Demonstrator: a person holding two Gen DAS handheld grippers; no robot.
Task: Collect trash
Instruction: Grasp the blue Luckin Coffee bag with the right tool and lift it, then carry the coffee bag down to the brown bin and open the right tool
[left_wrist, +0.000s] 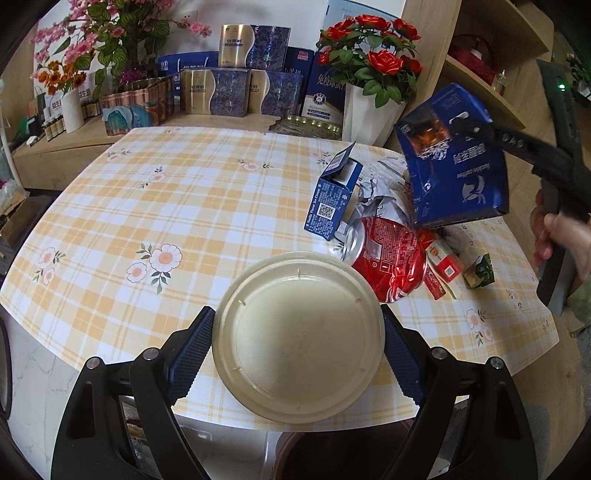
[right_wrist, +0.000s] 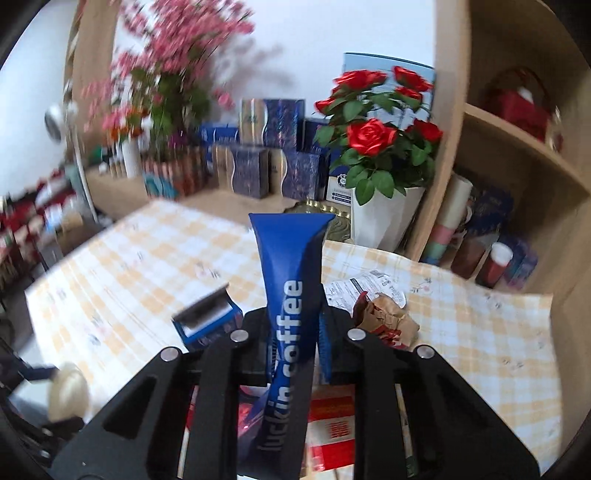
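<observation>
I see R gripper clamped on luckin coffee bag, long axis away from cam | L gripper wide, gripping bowl, base toward cam

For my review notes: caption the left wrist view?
Left gripper holds cream bowl; right gripper lifts blue coffee bag above red can.

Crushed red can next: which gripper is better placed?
Neither is free. Left gripper holds the cream bowl right beside the red can; right gripper grips the blue coffee bag. Left, probably, once emptied.
</observation>
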